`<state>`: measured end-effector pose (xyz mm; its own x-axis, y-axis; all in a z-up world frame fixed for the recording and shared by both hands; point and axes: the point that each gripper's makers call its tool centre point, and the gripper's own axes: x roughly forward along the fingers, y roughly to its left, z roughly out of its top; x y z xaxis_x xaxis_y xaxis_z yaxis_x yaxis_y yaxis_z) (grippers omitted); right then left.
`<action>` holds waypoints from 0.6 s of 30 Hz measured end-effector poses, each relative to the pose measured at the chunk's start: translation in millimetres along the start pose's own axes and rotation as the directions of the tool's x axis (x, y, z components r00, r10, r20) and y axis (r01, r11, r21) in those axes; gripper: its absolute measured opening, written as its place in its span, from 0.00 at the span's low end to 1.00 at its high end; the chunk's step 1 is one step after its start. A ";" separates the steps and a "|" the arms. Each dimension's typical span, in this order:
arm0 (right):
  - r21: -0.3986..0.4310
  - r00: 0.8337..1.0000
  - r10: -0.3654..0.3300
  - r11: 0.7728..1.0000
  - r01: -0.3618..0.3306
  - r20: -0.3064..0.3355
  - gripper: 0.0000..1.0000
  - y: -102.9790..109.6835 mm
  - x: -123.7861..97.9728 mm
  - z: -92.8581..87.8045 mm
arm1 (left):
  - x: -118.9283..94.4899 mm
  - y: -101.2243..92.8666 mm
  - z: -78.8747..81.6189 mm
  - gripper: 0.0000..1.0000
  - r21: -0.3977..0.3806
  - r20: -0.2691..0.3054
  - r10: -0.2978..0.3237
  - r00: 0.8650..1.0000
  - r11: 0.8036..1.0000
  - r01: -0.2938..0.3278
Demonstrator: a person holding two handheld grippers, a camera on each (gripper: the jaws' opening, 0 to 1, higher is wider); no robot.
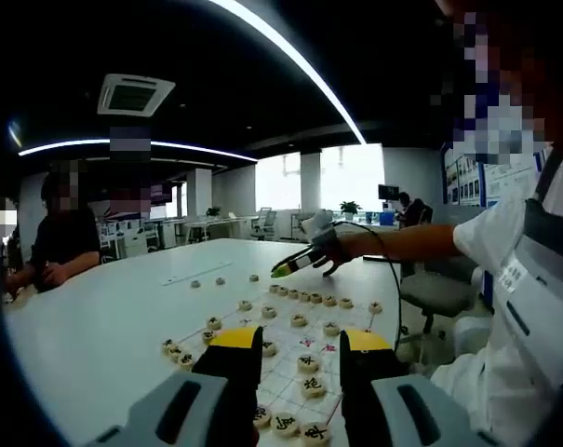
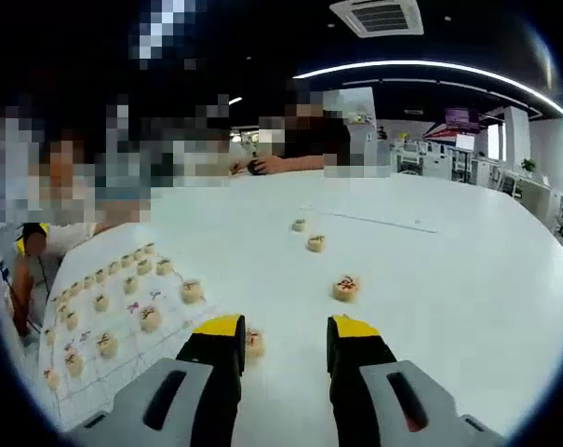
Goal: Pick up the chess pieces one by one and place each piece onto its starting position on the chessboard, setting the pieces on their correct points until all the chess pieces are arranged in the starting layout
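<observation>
Left gripper [image 1: 300, 346] jaws apart, partly hiding chessboard [image 1: 329, 349]; markings likely illegible.

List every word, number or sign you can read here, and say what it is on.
None can be read for certain.
Round wooden chess pieces: dark and red characters, too blurred to read.
Red-marked piece on the white table: unreadable.
Wall posters: too small.
White shirt's badge: too blurred.

Left gripper view: held low over the near edge of the chessboard [image 1: 304, 349], aimed across the white surface [image 1: 123, 307] toward the windows. Right gripper view: set beside the board, aimed at the seated person [image 2: 295, 149]. Shared: board and surface.
</observation>
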<state>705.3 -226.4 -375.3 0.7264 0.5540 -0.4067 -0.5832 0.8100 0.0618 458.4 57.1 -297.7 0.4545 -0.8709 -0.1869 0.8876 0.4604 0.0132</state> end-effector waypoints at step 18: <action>-0.076 0.993 -0.056 0.996 0.048 -0.106 0.38 -30.4 120.8 29.1 | 0.2 3.7 -3.4 0.35 -0.014 -0.003 0.004 1.000 1.000 -0.004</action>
<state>821.4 -178.5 -399.8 0.7153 0.4845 -0.5036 -0.5738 0.8185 -0.0275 461.5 59.2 -301.0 0.4579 -0.8684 -0.1902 0.8846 0.4664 0.0005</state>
